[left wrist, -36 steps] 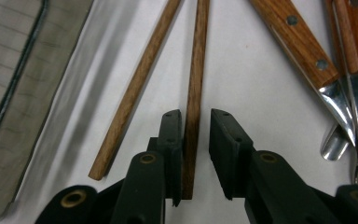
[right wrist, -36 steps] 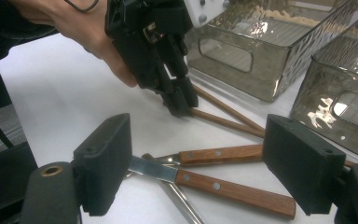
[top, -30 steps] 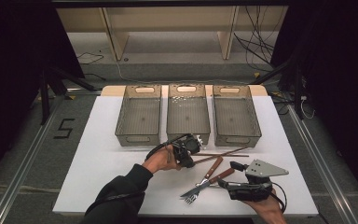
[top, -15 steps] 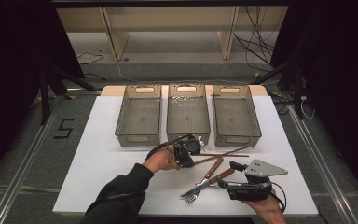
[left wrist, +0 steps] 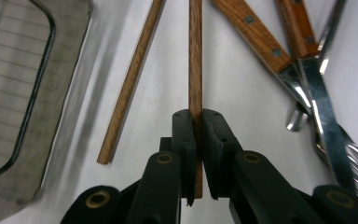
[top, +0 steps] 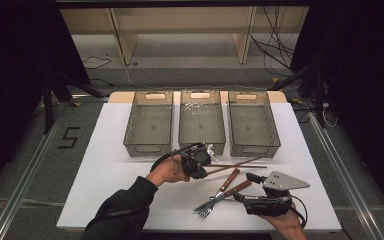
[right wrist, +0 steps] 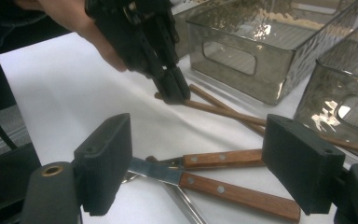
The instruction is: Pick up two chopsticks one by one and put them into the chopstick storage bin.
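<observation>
The left gripper [top: 206, 161] sits near the middle of the high view, just below the three bins. Its jaws have just been closing, and now they are pressed tight on one thin wooden chopstick [left wrist: 196, 60]. In the left gripper view that stick runs straight up from between the two black jaws to the top of the frame. It is pinched near its end.

A second chopstick [left wrist: 131, 81] lies just to the left of it in that view, flat on the white table [top: 105, 165]. It is close to the held stick but apart from it.

The right gripper [right wrist: 209, 163] rests low at the lower right of the high view. In its own view its jaws stand wide apart with nothing between them. Below them lie a knife [right wrist: 200, 182] and a fork [right wrist: 214, 159], both with wooden handles, one partly over the other.

Three clear bins stand in a row in the upper middle of the high view. The middle bin [top: 202, 131] is the one nearest the left gripper. The left bin [top: 149, 131] and the right bin [top: 253, 130] look bare inside.

I think the step in hand is picking up the first chopstick, and the grab looks done. Next the stick has to go up and over a bin wall, then be let go inside. The stick is long and held by one end, so the far end may droop or bump the wall. It needs a slow lift, high enough to clear the rim
</observation>
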`<action>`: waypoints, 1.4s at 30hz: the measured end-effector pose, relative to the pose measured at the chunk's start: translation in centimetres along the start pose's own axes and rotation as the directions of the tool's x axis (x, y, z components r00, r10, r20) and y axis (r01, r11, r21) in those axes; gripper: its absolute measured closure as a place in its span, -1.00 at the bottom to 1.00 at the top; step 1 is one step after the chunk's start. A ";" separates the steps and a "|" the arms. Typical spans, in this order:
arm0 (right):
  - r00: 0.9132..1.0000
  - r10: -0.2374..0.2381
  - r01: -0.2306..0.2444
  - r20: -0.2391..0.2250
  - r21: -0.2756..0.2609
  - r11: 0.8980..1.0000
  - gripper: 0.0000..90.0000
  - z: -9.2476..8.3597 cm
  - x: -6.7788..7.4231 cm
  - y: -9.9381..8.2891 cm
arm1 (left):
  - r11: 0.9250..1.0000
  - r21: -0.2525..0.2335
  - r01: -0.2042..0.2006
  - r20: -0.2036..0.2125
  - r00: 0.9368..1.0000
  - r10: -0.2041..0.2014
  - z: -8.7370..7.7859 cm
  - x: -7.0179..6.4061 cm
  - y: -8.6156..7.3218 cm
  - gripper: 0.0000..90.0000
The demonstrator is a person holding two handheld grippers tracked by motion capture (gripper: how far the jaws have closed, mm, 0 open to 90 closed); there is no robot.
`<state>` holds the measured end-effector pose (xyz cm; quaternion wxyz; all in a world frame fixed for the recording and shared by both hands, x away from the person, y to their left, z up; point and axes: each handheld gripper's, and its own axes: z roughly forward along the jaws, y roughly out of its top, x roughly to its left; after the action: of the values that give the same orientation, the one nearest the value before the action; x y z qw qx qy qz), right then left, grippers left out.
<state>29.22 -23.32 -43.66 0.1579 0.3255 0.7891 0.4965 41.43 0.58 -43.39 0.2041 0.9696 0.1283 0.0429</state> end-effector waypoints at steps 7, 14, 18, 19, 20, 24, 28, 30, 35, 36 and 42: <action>1.000 -0.001 0.001 -0.005 -0.022 1.000 -0.44 -0.2 0.0 0.0 | 0.997 -0.065 0.051 -0.003 0.999 -0.052 -2.0 0.0 -0.8 0.86; 1.000 -0.002 0.002 -0.008 -0.017 1.000 -0.44 -0.1 0.1 0.0 | 0.984 -0.143 0.111 -0.022 0.993 -0.115 -4.6 0.4 -1.7 0.86; 1.000 -0.003 0.003 -0.006 -0.016 1.000 -0.44 -0.1 0.1 0.0 | 0.966 -0.196 0.169 -0.043 0.983 -0.180 -6.1 1.3 -2.6 0.86; 1.000 -0.003 0.003 -0.006 -0.016 1.000 -0.44 -0.1 0.1 0.0 | 0.961 -0.208 0.183 -0.046 0.979 -0.196 -6.4 1.5 -2.9 0.86; 1.000 -0.003 0.003 -0.006 -0.016 1.000 -0.44 -0.1 0.1 0.0 | 0.959 -0.212 0.190 -0.051 0.977 -0.205 -6.8 1.8 -3.2 0.86; 1.000 -0.002 0.002 -0.006 -0.015 1.000 -0.44 0.0 0.1 0.0 | 0.942 -0.244 0.230 -0.071 0.965 -0.254 -7.8 2.7 -4.2 0.86; 1.000 -0.002 0.002 -0.005 -0.015 1.000 -0.44 0.0 0.1 0.0 | 0.926 -0.263 0.269 -0.088 0.950 -0.301 -8.7 3.6 -5.2 0.86; 1.000 -0.002 0.002 -0.005 -0.014 1.000 -0.44 0.0 0.1 0.0 | 0.916 -0.275 0.291 -0.097 0.940 -0.328 -9.1 4.2 -5.8 0.86; 1.000 -0.002 0.002 -0.004 -0.012 1.000 -0.44 0.0 0.1 0.0 | 0.889 -0.305 0.340 -0.116 0.914 -0.389 -10.2 5.5 -7.2 0.86; 1.000 -0.002 0.002 -0.004 -0.012 1.000 -0.44 0.0 0.1 0.0 | 0.884 -0.311 0.348 -0.122 0.908 -0.401 -10.4 5.8 -7.5 0.86; 1.000 0.000 0.000 -0.002 -0.012 1.000 -0.44 0.0 0.1 0.0 | 0.861 -0.325 0.392 -0.141 0.880 -0.454 -11.2 7.3 -9.0 0.86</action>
<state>29.17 -23.29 -43.68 0.1589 0.3240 0.7863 0.5016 44.88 14.83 -36.65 0.3321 0.8669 0.3524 0.1185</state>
